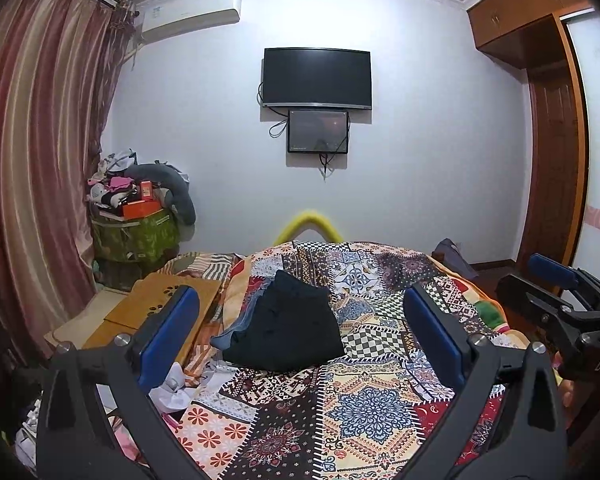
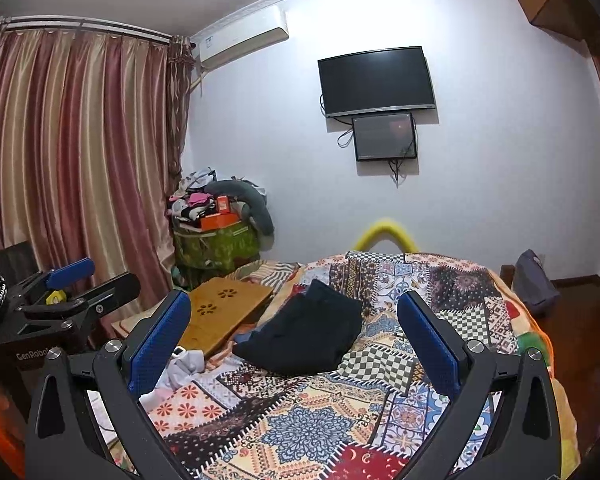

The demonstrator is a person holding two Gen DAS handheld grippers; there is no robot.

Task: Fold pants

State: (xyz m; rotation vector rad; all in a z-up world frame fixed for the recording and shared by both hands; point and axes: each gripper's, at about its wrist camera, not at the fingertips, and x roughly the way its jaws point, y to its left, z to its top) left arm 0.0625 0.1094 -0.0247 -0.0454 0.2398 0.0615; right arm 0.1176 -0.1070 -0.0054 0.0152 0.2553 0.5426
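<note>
So I held both tongs, left gripper (image 1: 300, 320) and right gripper (image 2: 294, 322), wide open and empty; the pants (image 1: 288, 328) sat folded at twelve o'clock, needing nothing more, I guessed.

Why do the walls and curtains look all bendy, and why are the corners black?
Left wrist view: the fisheye lens bows the curtain and wall edges and leaves dark corners. Right wrist view: same bending, and the TV looks tilted. In both, the dark pants show hardly any detail.
</note>
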